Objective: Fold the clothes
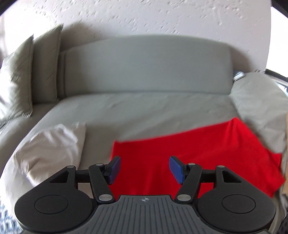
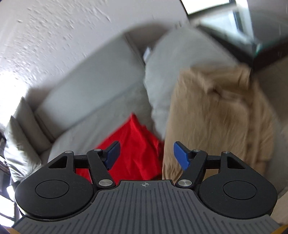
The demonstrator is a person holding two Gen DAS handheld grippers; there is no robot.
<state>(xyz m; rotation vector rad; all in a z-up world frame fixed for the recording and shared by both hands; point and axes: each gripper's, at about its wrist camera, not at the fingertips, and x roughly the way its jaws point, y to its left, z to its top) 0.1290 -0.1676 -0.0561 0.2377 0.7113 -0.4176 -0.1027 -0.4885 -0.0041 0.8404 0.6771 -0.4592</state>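
Note:
A red garment [image 1: 198,153] lies spread flat on the grey sofa seat [image 1: 144,109], in the lower right of the left wrist view. My left gripper [image 1: 144,170] is open and empty, hovering above its near left part. In the right wrist view the red garment [image 2: 136,149] shows below and left of centre. My right gripper [image 2: 145,155] is open and empty above its right edge, next to a tan fluffy throw [image 2: 216,126]. Both views are motion-blurred.
A white folded cloth [image 1: 52,151] lies on the seat left of the red garment. Grey cushions [image 1: 23,79] stand at the sofa's left end. A grey pillow [image 2: 167,72] leans at the right end beside the tan throw. A white textured wall [image 1: 144,16] is behind.

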